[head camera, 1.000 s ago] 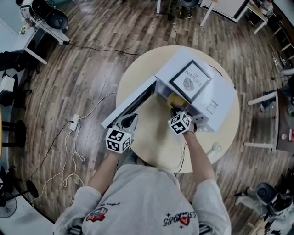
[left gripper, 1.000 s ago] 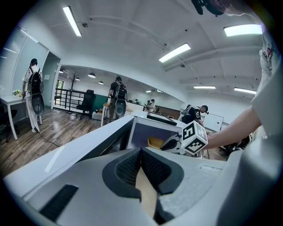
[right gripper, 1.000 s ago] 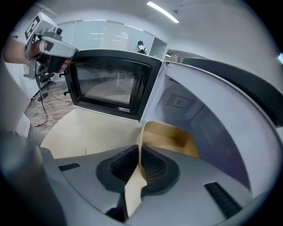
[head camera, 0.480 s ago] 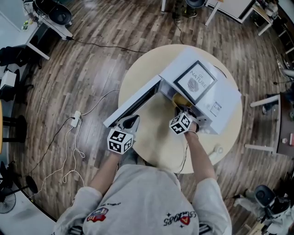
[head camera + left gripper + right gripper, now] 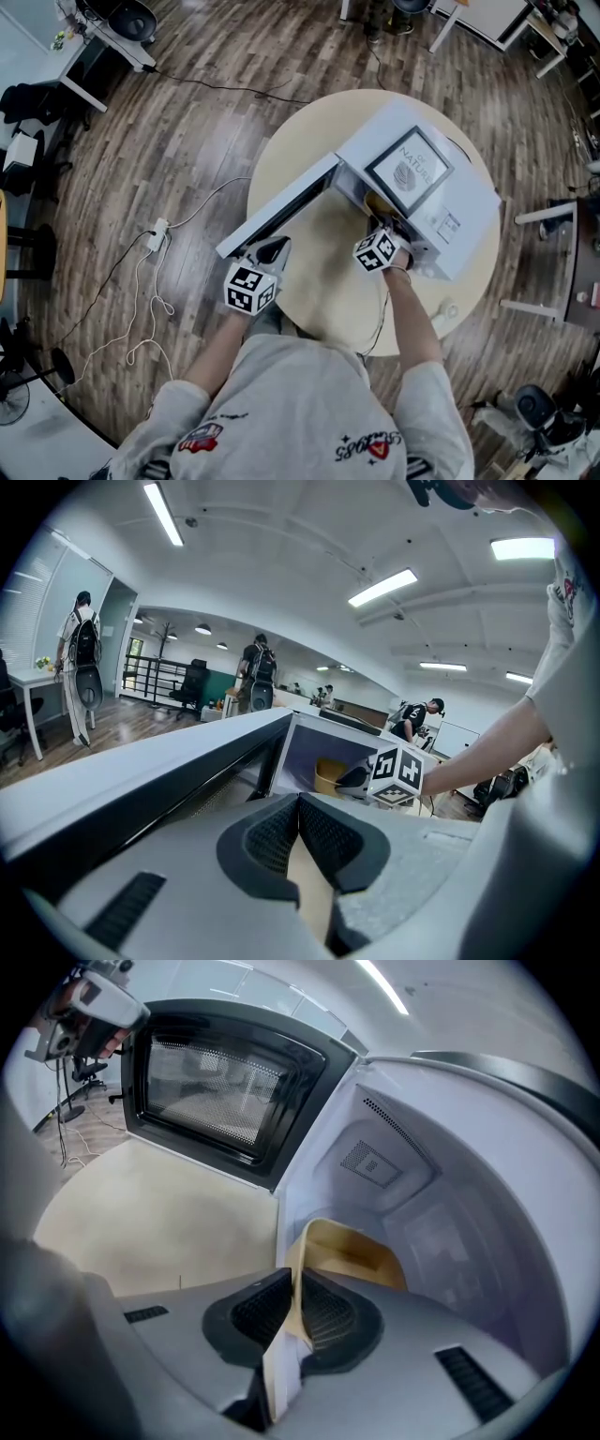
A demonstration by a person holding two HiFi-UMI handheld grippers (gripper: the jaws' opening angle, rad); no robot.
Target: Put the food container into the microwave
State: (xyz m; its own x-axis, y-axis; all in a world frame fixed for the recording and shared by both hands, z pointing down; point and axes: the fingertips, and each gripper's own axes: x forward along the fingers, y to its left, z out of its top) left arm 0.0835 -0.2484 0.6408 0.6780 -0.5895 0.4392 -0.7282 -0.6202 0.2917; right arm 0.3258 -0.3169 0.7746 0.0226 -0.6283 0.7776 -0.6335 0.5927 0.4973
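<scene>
**Container goes in.** At the open microwave, upper right of the head view, we see the right gripper reaching into the cavity. Its jaws are clamped on the near wall of the yellow food container.

Over the past second the head camera has drifted, sliding the whole round table a little rightward in the frame. The gripper has also pressed on, and less of the container now shows below the edge of the microwave's roof. In the right gripper view the tub sits inside the white walls, low in the cavity. We cannot tell whether its base already touches the floor there.

The left gripper waits at the lower left of the table, near the swung-out door. Its jaws are closed with nothing between them, and it has scarcely shifted.

We judge the placing nearly done, since the container is within the microwave but not yet released. What remains is to set it down, let go and draw the right gripper back out of the opening.
</scene>
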